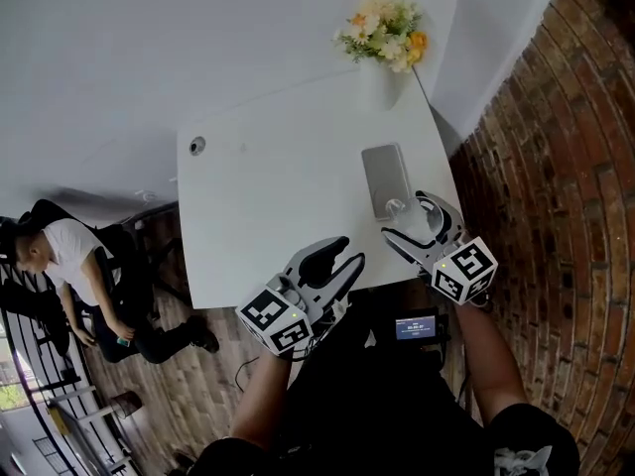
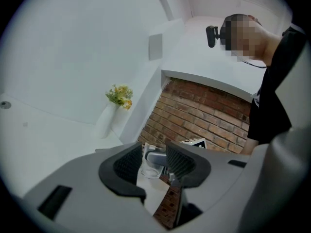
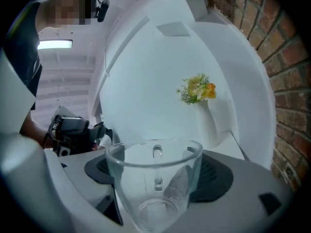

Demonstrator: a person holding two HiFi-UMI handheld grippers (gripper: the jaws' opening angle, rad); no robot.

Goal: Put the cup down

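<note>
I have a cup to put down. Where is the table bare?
Bare: the wide middle and left of the table, between the small round fitting at its far left corner and the gray mat. Crowded: the right edge, with vase, mat and the right gripper holding the cup.

Reads as a loft-style office or studio, indoors. Bare white table before a plain white wall; exposed brick wall on the right; wood-plank floor below. Flowers in a white vase at the table's far corner. Person seated off to the left, near a black railing.
</note>
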